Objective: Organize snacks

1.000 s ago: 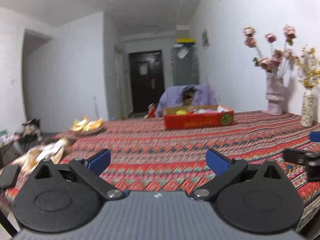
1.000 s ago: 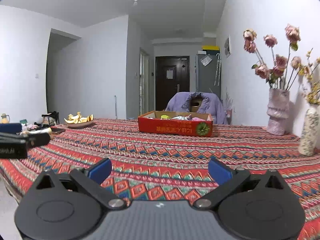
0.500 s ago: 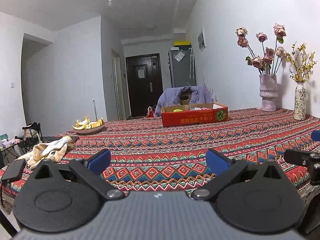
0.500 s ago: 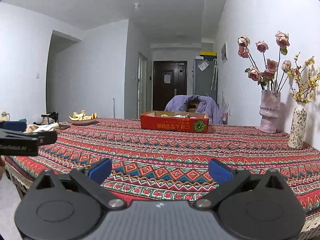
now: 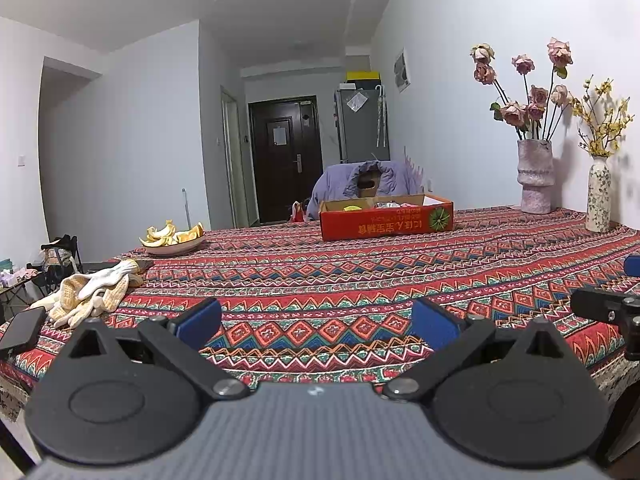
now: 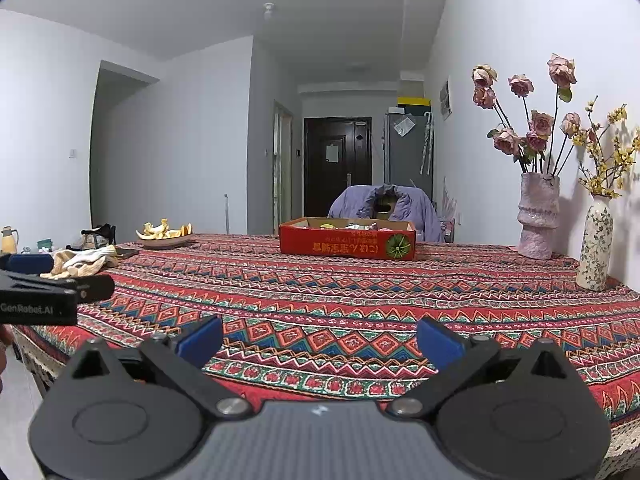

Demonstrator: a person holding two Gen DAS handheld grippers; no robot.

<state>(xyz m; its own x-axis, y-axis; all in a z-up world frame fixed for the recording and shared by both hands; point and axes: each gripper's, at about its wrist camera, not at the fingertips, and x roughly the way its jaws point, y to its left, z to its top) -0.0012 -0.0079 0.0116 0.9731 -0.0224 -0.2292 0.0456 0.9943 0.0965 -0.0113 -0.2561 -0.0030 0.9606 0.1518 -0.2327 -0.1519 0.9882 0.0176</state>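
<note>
A red cardboard box (image 5: 386, 222) with snack packets inside stands at the far side of the patterned table; it also shows in the right wrist view (image 6: 347, 242). My left gripper (image 5: 318, 322) is open and empty, held near the table's front edge, far from the box. My right gripper (image 6: 320, 340) is open and empty, also at the front edge. Each gripper shows at the side of the other's view: the right one (image 5: 608, 312) and the left one (image 6: 48, 292).
A plate of peels (image 5: 172, 240) sits at the far left. Pale gloves (image 5: 92, 292) and a dark phone (image 5: 22, 328) lie at the left edge. Two flower vases (image 5: 534, 176) (image 5: 599, 198) stand by the right wall. A chair with a purple jacket (image 5: 364, 182) is behind the box.
Both grippers have drawn back and levelled out, so the table's front edge and more of the room show. Both stay open and empty.
</note>
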